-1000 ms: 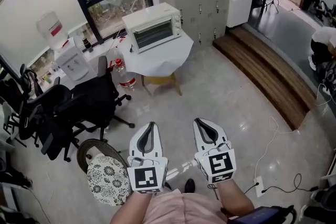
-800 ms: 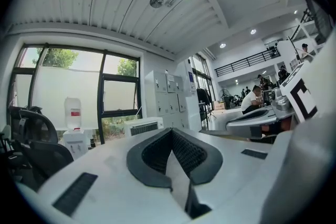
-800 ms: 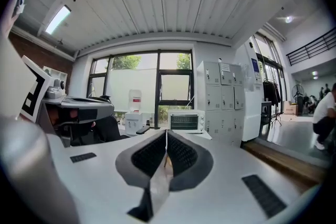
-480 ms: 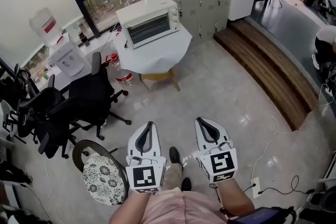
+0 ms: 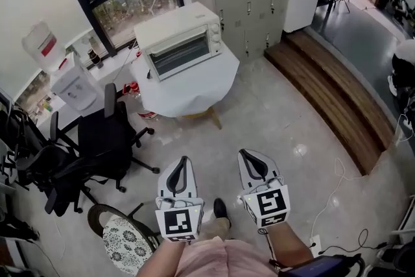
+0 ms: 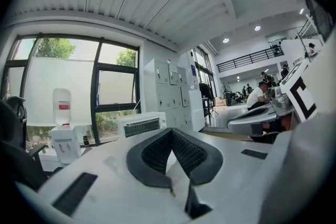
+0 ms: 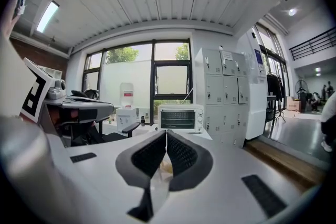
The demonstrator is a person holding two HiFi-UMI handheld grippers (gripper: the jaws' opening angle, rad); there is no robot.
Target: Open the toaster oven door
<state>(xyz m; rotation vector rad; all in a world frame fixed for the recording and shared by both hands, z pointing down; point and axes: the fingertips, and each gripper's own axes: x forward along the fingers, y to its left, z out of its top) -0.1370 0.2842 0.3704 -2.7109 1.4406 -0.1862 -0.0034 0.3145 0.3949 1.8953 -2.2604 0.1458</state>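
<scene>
Closing in on the toaster oven [image 5: 178, 42] since a second ago, now sitting larger at 11 o'clock on the white-draped worktop [image 5: 194, 86], door [image 5: 180, 56] shut. Holding left tool [image 5: 184, 159] and right tool [image 5: 244, 153] level, side by side at 6 o'clock, pointing forward from tucked forearms [image 5: 286, 247]. Pressing both pairs of jaws together, gripping nothing.

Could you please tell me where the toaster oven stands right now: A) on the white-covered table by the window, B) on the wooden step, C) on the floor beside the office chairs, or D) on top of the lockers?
A: the toaster oven sits on top of the white-covered table, just in front of the window.
</scene>
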